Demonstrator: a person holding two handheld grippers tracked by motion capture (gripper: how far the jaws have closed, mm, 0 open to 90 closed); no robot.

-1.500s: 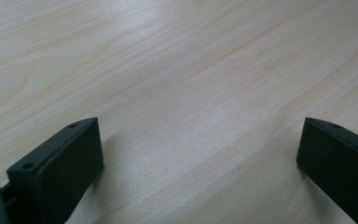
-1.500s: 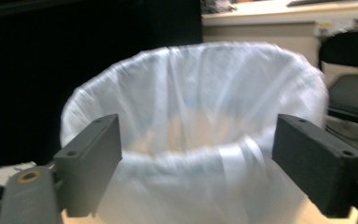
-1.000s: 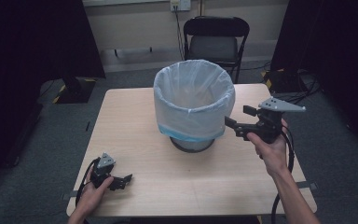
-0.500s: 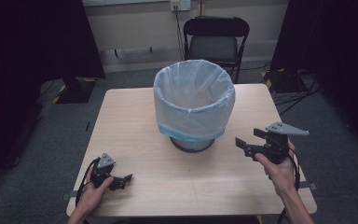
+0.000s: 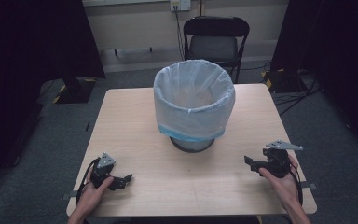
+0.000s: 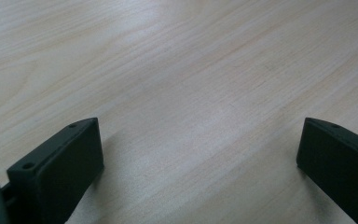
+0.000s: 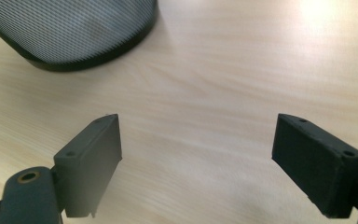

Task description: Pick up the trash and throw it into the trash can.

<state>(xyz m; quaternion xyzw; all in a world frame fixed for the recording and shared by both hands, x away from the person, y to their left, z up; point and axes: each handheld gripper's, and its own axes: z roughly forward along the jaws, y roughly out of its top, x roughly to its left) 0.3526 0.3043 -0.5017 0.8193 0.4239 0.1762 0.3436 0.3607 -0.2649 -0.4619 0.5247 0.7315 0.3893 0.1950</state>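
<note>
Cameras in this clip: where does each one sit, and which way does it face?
High view: above the person's side, facing forward and down on the table, bin, both hands, left gripper, right gripper.
Left gripper view: on the left gripper, over bare wood; jaws apart.
Right gripper view: on the right gripper, facing the bin's mesh base; jaws apart.
Shared: bin, tabletop.

A recording room in a lab or studio

The wooden table (image 5: 135, 116) is enclosed by black curtains (image 5: 32, 42) on both sides. A grey carpet floor (image 5: 46, 140) is seen, with cables (image 5: 298, 91) laid on it, a folding chair (image 5: 215, 39) and a wall socket (image 5: 180, 4) behind.
</note>
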